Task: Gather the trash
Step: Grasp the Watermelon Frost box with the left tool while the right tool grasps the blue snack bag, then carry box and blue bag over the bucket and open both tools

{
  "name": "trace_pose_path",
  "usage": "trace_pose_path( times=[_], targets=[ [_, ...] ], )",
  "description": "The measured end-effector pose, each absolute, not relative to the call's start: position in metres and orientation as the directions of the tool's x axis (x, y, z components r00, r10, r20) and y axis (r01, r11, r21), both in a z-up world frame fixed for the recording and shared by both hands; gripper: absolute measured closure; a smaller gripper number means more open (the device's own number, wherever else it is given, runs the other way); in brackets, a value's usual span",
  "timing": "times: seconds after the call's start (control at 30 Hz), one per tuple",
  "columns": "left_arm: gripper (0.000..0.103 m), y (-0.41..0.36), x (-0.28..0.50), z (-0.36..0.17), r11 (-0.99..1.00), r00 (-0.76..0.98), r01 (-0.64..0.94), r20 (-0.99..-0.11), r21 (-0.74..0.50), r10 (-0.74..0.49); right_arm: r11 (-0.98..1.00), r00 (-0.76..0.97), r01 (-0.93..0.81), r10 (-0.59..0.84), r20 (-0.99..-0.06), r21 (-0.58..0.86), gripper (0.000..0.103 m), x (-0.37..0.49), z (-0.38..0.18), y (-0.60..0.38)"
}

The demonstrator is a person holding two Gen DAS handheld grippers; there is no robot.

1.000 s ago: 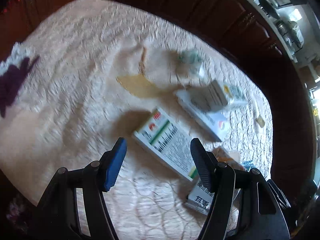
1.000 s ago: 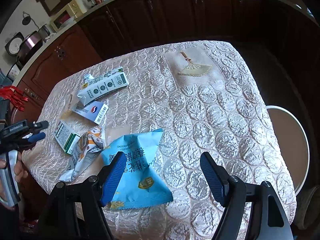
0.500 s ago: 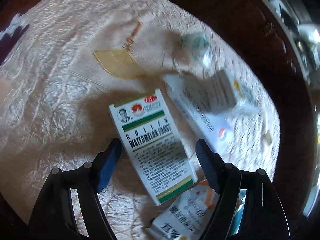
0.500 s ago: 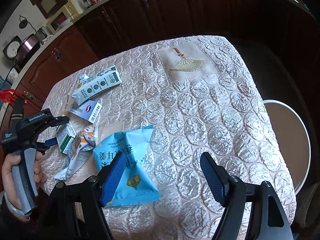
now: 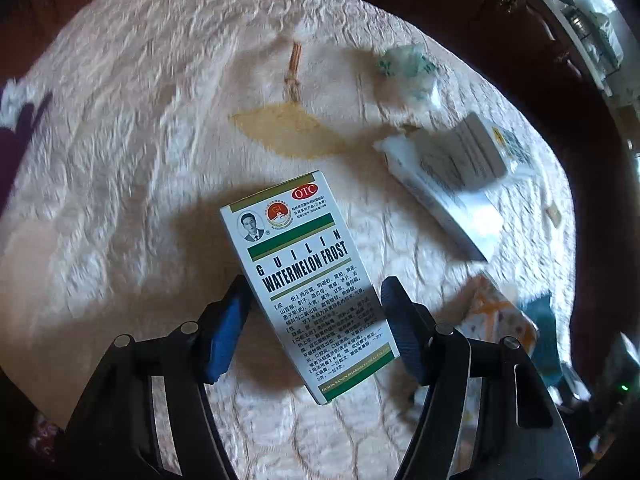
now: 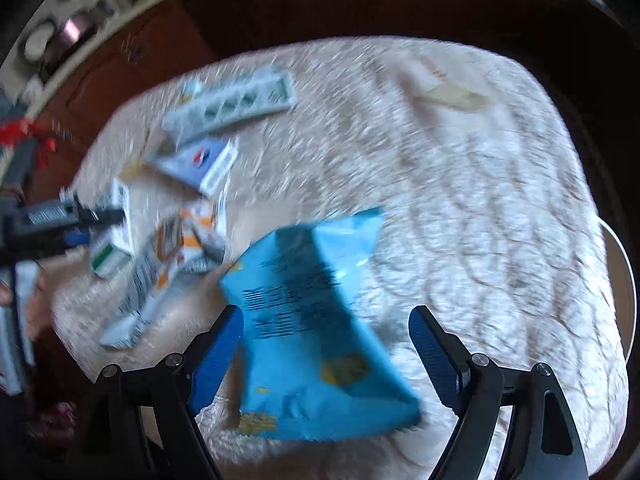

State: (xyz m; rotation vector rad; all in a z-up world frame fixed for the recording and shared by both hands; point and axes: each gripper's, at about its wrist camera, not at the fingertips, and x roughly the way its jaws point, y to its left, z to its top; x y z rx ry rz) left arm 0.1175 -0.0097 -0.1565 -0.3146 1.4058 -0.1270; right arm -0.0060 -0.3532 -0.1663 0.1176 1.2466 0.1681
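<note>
A white and green Watermelon Frost box point(image 5: 308, 276) lies on the quilted tablecloth point(image 5: 120, 160). My left gripper point(image 5: 314, 304) is open and straddles the box's near half, with its left pad close to the box edge. A blue snack bag point(image 6: 316, 332) lies between the fingers of my open right gripper point(image 6: 326, 336); the view is blurred. In the right wrist view the left gripper point(image 6: 80, 220) sits at the box point(image 6: 114, 236) on the far left.
More litter lies on the cloth: a crumpled green-white wrapper point(image 5: 408, 68), a white carton with a box on it point(image 5: 452, 184), an orange-white wrapper point(image 5: 496, 316), and a long white pack point(image 6: 232, 104). A fan embroidery point(image 5: 288, 128) marks the cloth. Dark cabinets surround the table.
My left gripper has moved forward so the box now lies between its fingers. My right gripper has moved down and forward over the blue bag.
</note>
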Motion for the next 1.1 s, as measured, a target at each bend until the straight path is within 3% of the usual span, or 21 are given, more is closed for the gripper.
trace_pose_path(
  times=[0.03, 0.07, 0.47, 1.1],
  targets=[
    [0.038, -0.008, 0.114, -0.156, 0.95, 0.163, -0.094, -0.946, -0.299, -0.281, 0.98, 0.293, -0.071, 0.2, -0.935, 0.187, 0.05, -0.006, -0.17, -0.35],
    [0.039, -0.006, 0.108, -0.153, 0.948, 0.167, -0.091, -0.943, -0.305, -0.287, 0.978, 0.295, -0.073, 0.21, -0.932, 0.197, 0.057, -0.007, -0.171, -0.349],
    [0.041, -0.042, 0.087, -0.084, 0.944, 0.296, 0.089, -0.896, -0.318, -0.33, 0.975, 0.486, -0.023, 0.203, -0.85, 0.22, 0.059, -0.037, -0.112, -0.393],
    [0.043, -0.262, 0.062, -0.043, 0.828, 0.295, 0.506, -0.853, -0.241, -0.429, 0.94, 0.582, 0.267, 0.02, -0.813, 0.214, 0.059, -0.086, -0.078, -0.524]
  ],
)
